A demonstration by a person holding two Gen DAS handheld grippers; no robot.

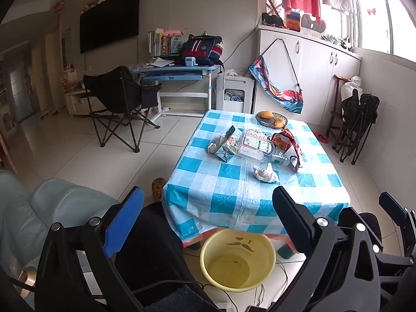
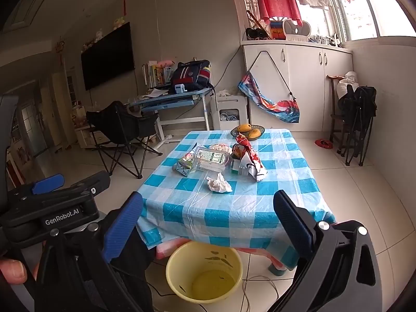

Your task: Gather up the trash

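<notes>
Both the left gripper [image 1: 208,221] and right gripper [image 2: 208,223] are hovering with jaws spread wide, gripping nothing. The trash, a crumpled tissue [image 2: 219,183], bottle [image 2: 212,159], carton [image 2: 185,166] and wrapper [image 2: 249,160], is lying mid-worktop [image 2: 234,208], above a yellow bucket [image 2: 204,273] on the floor.

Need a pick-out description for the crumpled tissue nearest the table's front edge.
Find the blue-and-white checked table. In front of the litter pile with the clear plastic bottle lies a crumpled white tissue, alone. It is the piece nearest the front edge, apart from the rest.
</notes>
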